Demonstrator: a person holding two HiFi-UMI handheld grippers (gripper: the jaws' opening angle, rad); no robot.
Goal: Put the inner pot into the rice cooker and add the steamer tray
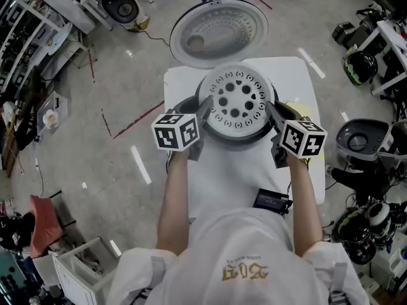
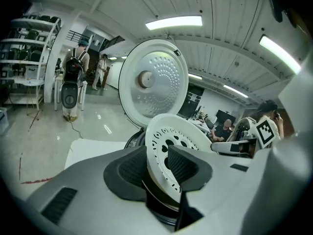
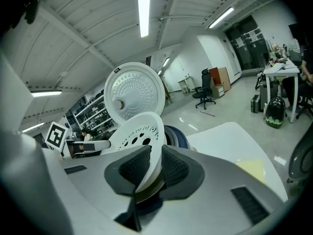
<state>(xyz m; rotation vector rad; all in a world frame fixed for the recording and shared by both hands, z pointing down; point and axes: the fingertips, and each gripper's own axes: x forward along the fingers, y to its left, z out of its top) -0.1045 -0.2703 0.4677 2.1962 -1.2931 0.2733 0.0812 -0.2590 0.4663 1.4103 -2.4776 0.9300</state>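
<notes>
**Tray in the cooker, both claws slack**

The cooker [image 1: 236, 142] stands on a white table [image 1: 241, 183] with its lid [image 1: 219, 30] swung up behind. The holed tray [image 1: 238, 100] lies flat in the cooker's mouth (a band of the pot [image 3: 149, 193] shows just beneath it). The left claw [image 1: 205, 111] and right claw [image 1: 275, 113] sit at opposite sides of the tray. Each has its jaws partly apart, with the tray's rim between the pads but not pinched. The right claw's pads stand nearer the rim.
</notes>
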